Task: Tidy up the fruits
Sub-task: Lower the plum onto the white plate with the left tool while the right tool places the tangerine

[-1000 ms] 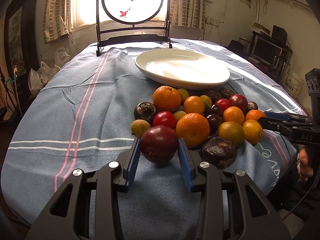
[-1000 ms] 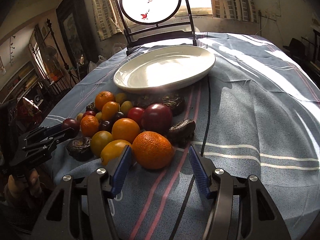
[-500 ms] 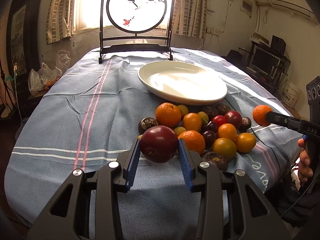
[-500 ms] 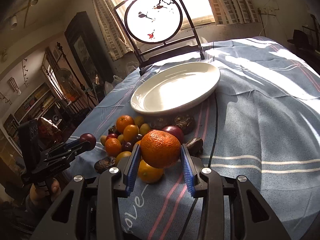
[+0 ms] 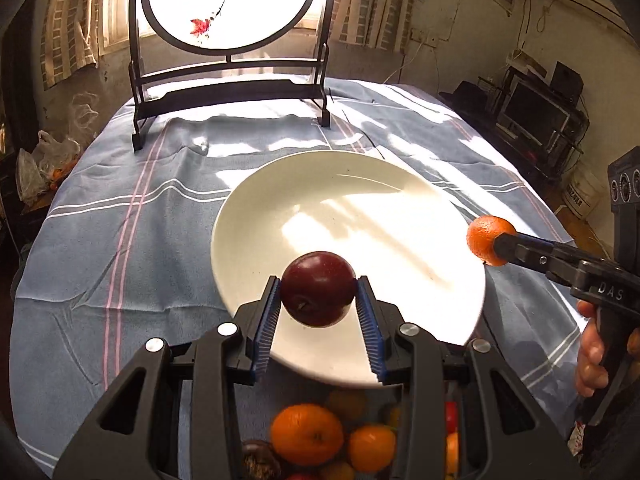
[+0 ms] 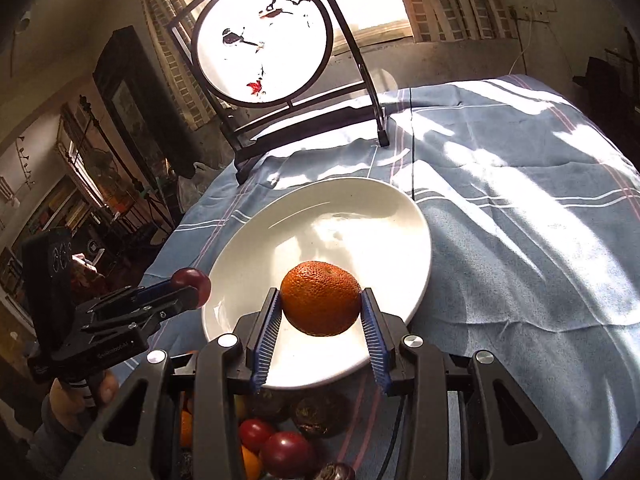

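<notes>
My left gripper (image 5: 318,294) is shut on a dark red apple (image 5: 318,288) and holds it above the near rim of the white plate (image 5: 360,208). My right gripper (image 6: 320,300) is shut on an orange (image 6: 320,298) and holds it above the plate (image 6: 360,216), near its front. In the left wrist view the right gripper with its orange (image 5: 486,240) is at the plate's right edge. In the right wrist view the left gripper with its apple (image 6: 192,282) is at the plate's left edge. The fruit pile (image 5: 320,440) lies below my fingers.
A dark stand with a round painted screen (image 5: 232,8) stands at the table's far end. A black cable (image 6: 412,160) runs across the blue striped cloth (image 6: 540,220) behind the plate. Furniture and electronics (image 5: 536,116) stand off to the right.
Both grippers have lifted their fruit off the pile and moved forward over the plate. The pile has dropped to the bottom of both views.
</notes>
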`<state>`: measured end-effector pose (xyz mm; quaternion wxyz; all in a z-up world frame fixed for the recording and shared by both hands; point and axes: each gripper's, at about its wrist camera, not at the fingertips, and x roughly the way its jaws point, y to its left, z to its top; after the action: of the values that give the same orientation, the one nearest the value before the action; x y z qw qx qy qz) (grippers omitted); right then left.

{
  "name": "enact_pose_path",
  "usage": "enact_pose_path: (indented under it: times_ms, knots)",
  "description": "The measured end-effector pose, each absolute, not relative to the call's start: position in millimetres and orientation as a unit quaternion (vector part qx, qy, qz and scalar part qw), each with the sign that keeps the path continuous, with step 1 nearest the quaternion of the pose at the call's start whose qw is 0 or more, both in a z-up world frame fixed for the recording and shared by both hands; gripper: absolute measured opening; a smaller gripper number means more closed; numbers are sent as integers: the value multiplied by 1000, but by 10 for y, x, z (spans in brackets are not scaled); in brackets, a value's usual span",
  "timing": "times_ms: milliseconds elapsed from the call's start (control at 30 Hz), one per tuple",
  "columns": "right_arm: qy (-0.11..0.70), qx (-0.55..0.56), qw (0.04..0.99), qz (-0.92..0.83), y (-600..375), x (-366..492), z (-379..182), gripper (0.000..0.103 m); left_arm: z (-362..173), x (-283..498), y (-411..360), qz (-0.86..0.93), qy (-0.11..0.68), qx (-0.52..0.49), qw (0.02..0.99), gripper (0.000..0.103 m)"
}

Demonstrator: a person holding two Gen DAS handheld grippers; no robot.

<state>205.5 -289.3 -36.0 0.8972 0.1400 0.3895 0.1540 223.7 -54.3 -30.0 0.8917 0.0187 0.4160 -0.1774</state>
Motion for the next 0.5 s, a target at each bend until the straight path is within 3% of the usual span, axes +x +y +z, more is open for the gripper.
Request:
enact_pose_path:
  times_ms: [67,133,200,267,333,500]
  knots:
    - [398,133,896,146,-2856,2264,-411,43,-390,2476,-613,-165,434,19,885,38]
    - [384,126,904,136,-2843,2321,-373,53,-443,2654,-636,-160,454,14,877,38]
    - [364,122,914,131,-2847,2228,-291,54,-416,2677,-538,-152,453,-6,878,42]
    - [346,103,923,130,-2831,2040,-219,54,-304,2539,-443,-151,431,-16,889,63]
    - [333,76,932,120,-2823,1787,-191,54,-194,2313,-376,-146,407,-4,902,69]
    - [319,56,940,103,-2897,1107,-302,60,-159,1513,-286,-181,386,32,904,69]
